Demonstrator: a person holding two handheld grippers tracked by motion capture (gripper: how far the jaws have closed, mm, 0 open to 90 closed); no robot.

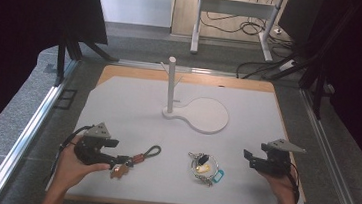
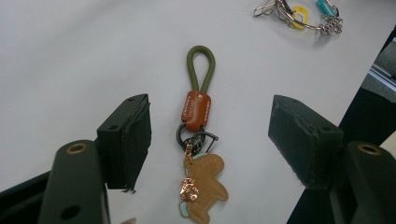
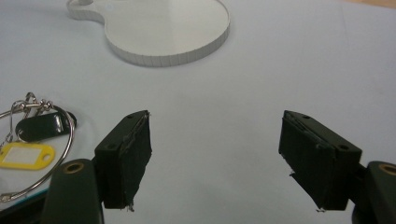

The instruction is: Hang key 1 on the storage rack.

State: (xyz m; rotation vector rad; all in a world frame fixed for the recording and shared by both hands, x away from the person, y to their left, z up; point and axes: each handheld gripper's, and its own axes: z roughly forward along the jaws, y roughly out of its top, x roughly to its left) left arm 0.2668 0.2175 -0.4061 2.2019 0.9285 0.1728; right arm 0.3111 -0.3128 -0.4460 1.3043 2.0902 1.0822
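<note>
A: What do we have nearest to us on the table (image 1: 119, 96)?

B: We hold one gripper in each hand, near the front edge. The left gripper (image 1: 119, 159) is at the near left, and its jaws stand apart with nothing pressed between them. In the left gripper view the same gripper (image 2: 210, 140) has the keychain (image 2: 198, 140) lying on the white surface in the gap between its jaws, and neither pad touches it.

A: How does the keychain lie?

B: Its brown leather figure (image 2: 204, 186) is the nearest part, then a dark metal clasp (image 2: 194, 139), then an orange leather piece (image 2: 197, 110), and the green cord loop (image 2: 201, 65) points away from the gripper. In the high view the keychain (image 1: 136, 159) lies just to the right of the left gripper, with the loop toward the far right.

A: And the right side?

B: The right gripper (image 1: 250, 158) is at the near right, also with its jaws wide apart and holding nothing. In the right gripper view we see bare table between the jaws of this gripper (image 3: 215, 158).

A: What is between the two grippers?

B: A key ring (image 1: 205, 168) with a black tag, a yellow tag and a blue tag lies in the near middle, apart from both grippers.

A: And farther away?

B: A white stand (image 1: 195, 114) sits past the middle, with a round flat base and an upright post (image 1: 170, 83) at its left end.
</note>
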